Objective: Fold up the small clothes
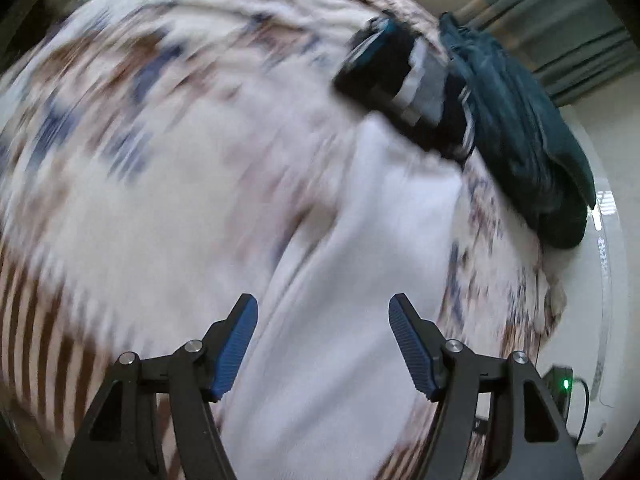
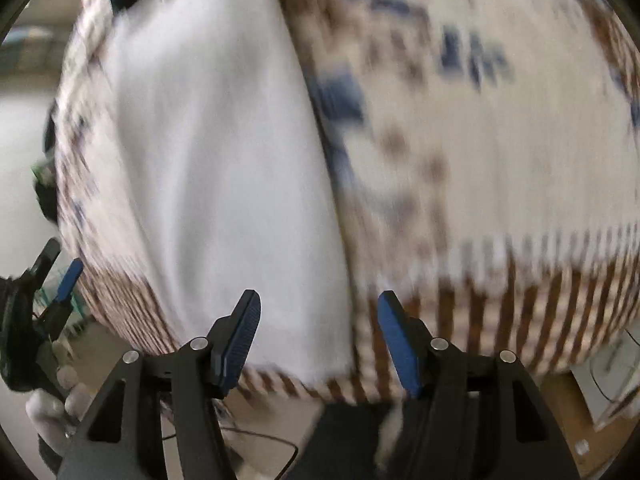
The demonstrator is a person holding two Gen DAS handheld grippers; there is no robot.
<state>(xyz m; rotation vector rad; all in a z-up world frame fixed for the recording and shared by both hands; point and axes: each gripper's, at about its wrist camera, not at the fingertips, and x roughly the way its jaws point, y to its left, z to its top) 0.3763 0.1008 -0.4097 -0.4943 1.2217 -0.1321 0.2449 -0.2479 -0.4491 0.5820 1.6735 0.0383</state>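
Between folds: I hold both grippers, left [image 1: 323,344] and right [image 2: 319,340], spread over the white garment [image 2: 224,168]; next, pinch its near hem.

A home bedroom: patterned bedspread [image 1: 160,140], green curtains [image 1: 560,32], piled clothes [image 1: 528,140].
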